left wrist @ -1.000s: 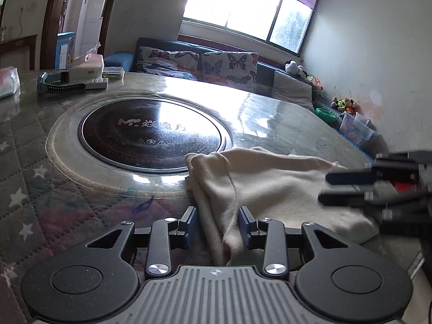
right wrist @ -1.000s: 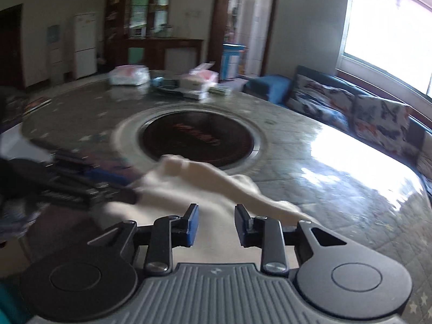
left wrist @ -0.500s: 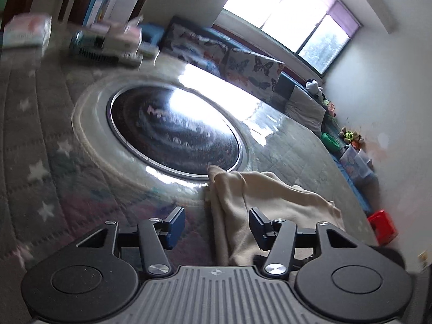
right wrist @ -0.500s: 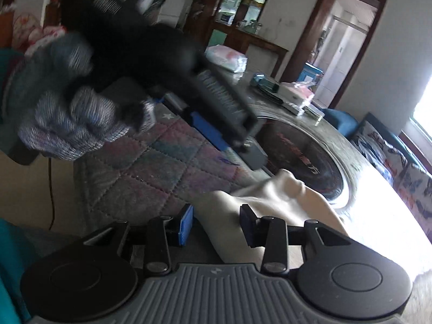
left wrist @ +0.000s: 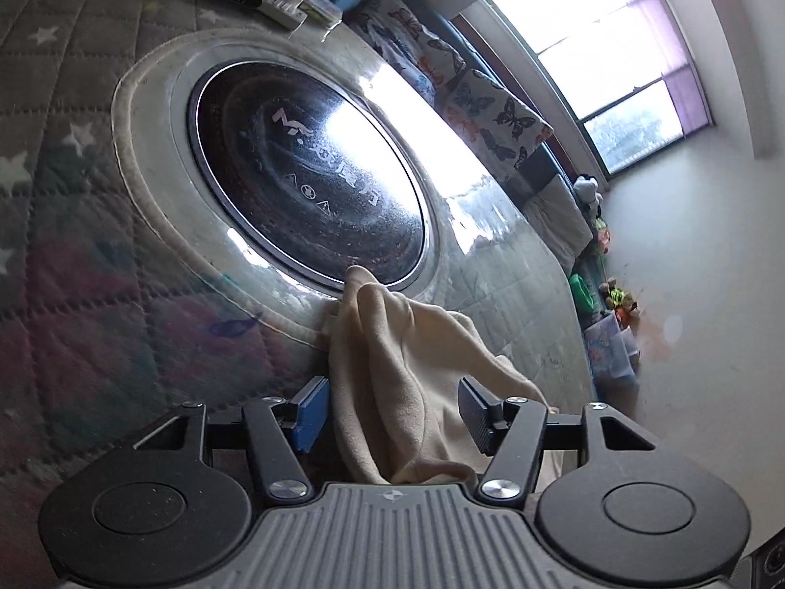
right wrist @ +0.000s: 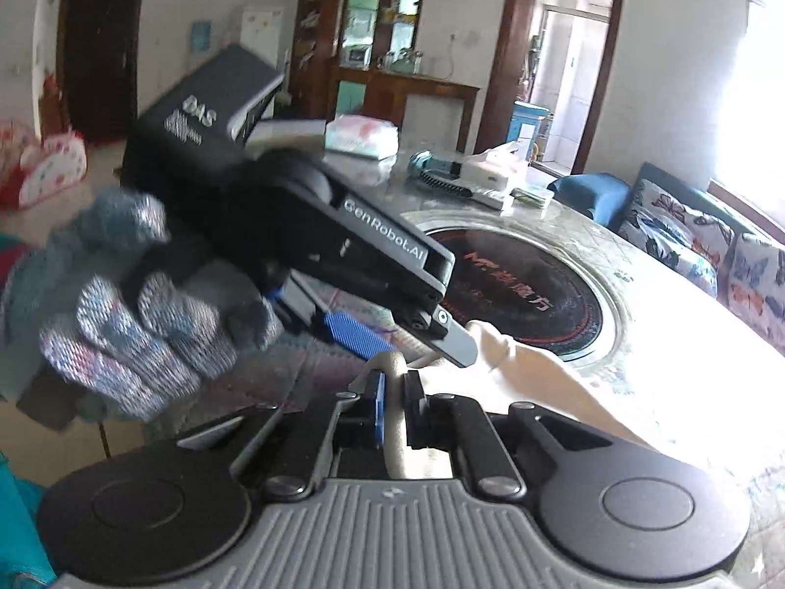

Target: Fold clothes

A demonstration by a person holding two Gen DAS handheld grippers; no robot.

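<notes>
A cream-coloured garment lies bunched on the round table, its far tip at the rim of the dark glass turntable. My left gripper is open, with the cloth lying between its spread fingers. My right gripper is shut on an edge of the cream garment, which trails off to the right. The left gripper, held in a gloved hand, shows close in front in the right wrist view, tilted down over the cloth.
The table carries a quilted star-patterned cover under clear film. A tissue box, a brush and a pink pack sit at its far side. A sofa with butterfly cushions stands under the window.
My right gripper has closed on the cloth edge. My left gripper has opened wider and tilted down over the garment, close to the right gripper.
</notes>
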